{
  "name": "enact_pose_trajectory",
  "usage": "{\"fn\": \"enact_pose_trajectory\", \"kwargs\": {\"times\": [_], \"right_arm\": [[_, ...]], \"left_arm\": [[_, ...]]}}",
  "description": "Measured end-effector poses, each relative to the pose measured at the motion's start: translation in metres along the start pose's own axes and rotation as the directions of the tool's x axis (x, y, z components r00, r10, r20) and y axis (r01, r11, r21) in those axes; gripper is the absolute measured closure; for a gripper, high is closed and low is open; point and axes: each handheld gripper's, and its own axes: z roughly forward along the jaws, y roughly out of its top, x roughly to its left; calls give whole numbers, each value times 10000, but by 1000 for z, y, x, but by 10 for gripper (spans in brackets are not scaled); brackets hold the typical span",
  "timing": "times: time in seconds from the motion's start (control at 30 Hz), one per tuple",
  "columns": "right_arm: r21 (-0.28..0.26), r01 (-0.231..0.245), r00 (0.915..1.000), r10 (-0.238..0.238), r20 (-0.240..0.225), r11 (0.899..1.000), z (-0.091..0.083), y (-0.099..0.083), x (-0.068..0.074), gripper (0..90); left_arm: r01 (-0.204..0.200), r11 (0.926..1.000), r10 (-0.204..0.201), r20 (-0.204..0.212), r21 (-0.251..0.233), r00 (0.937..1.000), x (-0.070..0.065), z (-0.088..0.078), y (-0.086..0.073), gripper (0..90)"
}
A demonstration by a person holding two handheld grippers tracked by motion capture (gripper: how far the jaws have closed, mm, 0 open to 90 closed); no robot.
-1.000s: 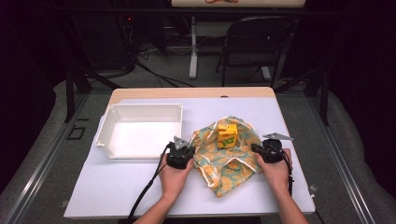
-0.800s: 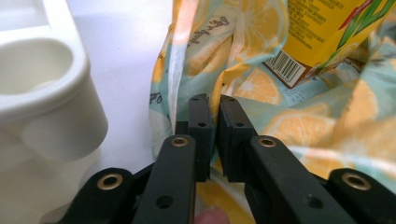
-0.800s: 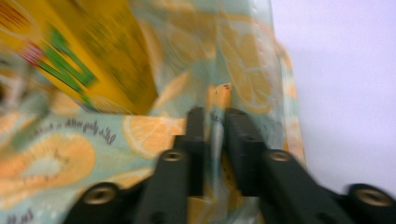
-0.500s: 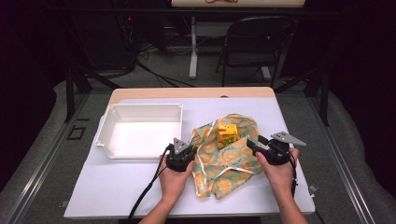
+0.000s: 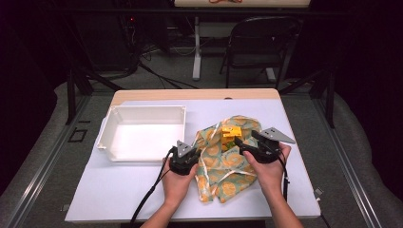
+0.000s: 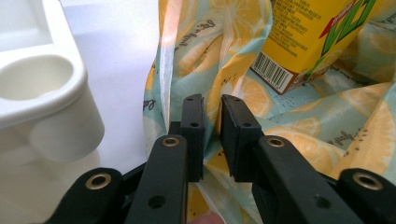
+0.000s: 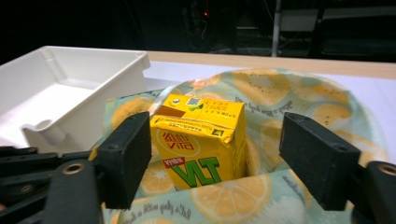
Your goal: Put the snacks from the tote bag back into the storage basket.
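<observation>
Dim room with a folding chair (image 5: 259,47) and cables beyond; pale table (image 5: 119,190) lit in the middle. On it, a lemon-print cloth bag (image 5: 223,166) lying crumpled just right of the white plastic bin (image 5: 142,130), with a yellow drink carton (image 5: 230,134) standing upright in its folds near the far edge of the cloth. Left gripper (image 5: 184,159) at the bag's edge nearest the bin, jaws nearly closed, pinching a fold of the printed fabric (image 6: 210,93) between them. Right gripper (image 5: 249,147) on the bag's opposite side, jaws spread wide and bracketing the carton (image 7: 201,140) in its own view without touching it. Probably the step of getting the carton out of, or into, the bag: cloth pinned on one side, box lined up on the other. Next likely needs the wide jaws to advance and close squarely on the carton's sides. Carton slightly dented along the top rim, green lettering on the front, barcode (image 6: 275,74) on one side.
</observation>
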Motion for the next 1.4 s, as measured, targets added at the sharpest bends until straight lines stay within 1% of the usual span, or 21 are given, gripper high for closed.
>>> {"fn": "enact_pose_trajectory", "kwargs": {"times": [0.07,0.17,0.23,0.27,0.37,0.43,0.63,0.67,0.8,0.83,0.87,0.9,0.93,0.97,1.0,1.03,1.13,1.27,1.3,1.37,1.4], "right_arm": [[52,-199,9997,199,111,9998,9,-1,2,189],[274,-145,9993,135,341,9995,19,-2,5,156],[293,-240,9985,225,492,9993,28,-4,9,145],[293,-240,9985,225,492,9993,28,-4,9,145],[412,-172,9974,142,709,9990,35,-4,13,138],[391,-319,9959,284,855,9987,42,-5,15,110],[417,-257,9954,217,935,9988,48,-6,22,105],[488,-273,9943,220,1047,9984,51,-8,25,103],[605,-247,9946,185,1018,9979,54,-9,29,98],[605,-277,9937,210,1098,9978,56,-10,30,96],[666,-343,9903,249,1370,9972,58,-11,32,86],[666,-343,9903,249,1370,9972,58,-11,32,86],[729,-405,9869,285,1590,9965,60,-12,35,79],[729,-405,9869,285,1590,9965,60,-12,35,79],[706,-403,9840,274,1760,9967,63,-13,38,73],[706,-403,9840,274,1760,9967,63,-13,38,73],[749,-526,9787,365,2021,9958,67,-14,40,73],[856,-698,9710,480,2342,9939,73,-17,40,76],[889,-706,9705,478,2365,9935,74,-17,39,80],[826,-788,9643,550,2589,9935,78,-18,37,102],[826,-788,9643,550,2589,9935,78,-18,37,102]], "left_arm": [[-2,10000,2,17,-14,10000,0,0,0,796],[-5,10000,5,31,-26,10000,0,0,0,796],[-9,10000,9,38,-28,10000,0,-1,0,796],[-7,10000,7,38,-35,10000,0,-1,0,796],[-25,10000,26,64,-19,10000,0,-1,0,796],[-32,10000,33,69,-29,10000,0,-1,0,796],[-71,10000,71,72,-39,9999,0,-1,0,797],[-74,10000,75,70,-44,9999,0,-1,0,796],[-75,10000,75,73,-44,9999,0,-1,0,796],[-87,10000,87,65,-45,9999,0,-1,0,796],[-93,9999,93,57,-51,9999,0,-1,0,796],[-93,9999,93,45,-47,9999,0,-1,0,796],[-103,9999,104,38,-50,9999,-1,-1,0,793],[-111,9999,111,38,-53,9999,-1,-1,0,793],[-111,9999,111,37,-56,9999,-1,-1,0,792],[-107,9999,108,43,-52,9999,-1,-1,0,792],[-124,9999,124,23,-58,9999,-1,-1,0,790],[-115,9999,116,41,-62,9999,-1,-1,0,791],[-122,9999,123,40,-67,9999,-1,-1,0,791],[-134,9999,134,37,-66,9999,-1,-1,0,791],[-134,9999,134,37,-66,9999,-1,-1,0,791]]}}
